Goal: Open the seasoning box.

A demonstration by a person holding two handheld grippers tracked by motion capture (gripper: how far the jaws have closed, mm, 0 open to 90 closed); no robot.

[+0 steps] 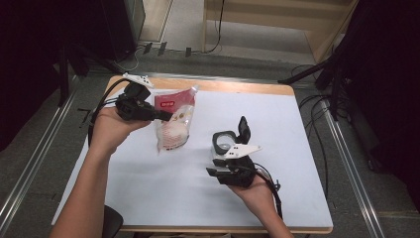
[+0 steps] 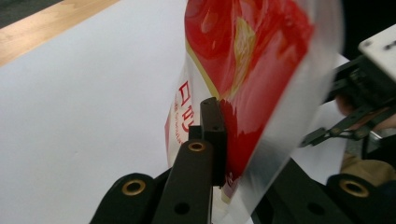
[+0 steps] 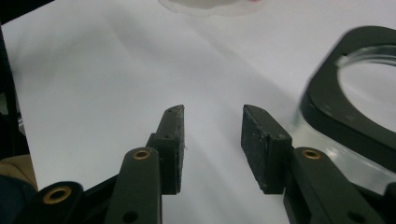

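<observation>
A plastic bag (image 1: 173, 119) with a red printed top and a clear bottom holding round white pieces hangs just over the table's left part. My left gripper (image 1: 166, 116) is shut on its upper red part. In the left gripper view the bag (image 2: 252, 56) is pinched between the jaws of my left gripper (image 2: 225, 140). My right gripper (image 1: 214, 167) is low over the white sheet at centre right, open with nothing between its jaws. In the right gripper view my right gripper (image 3: 212, 140) shows bare white sheet in the gap.
A black-rimmed clear container (image 1: 225, 140) with a raised black flap lies just beyond my right gripper, and its rim (image 3: 359, 93) is close on the right. The wooden table (image 1: 277, 89) carries a white sheet. Stands and cables ring the table on the floor.
</observation>
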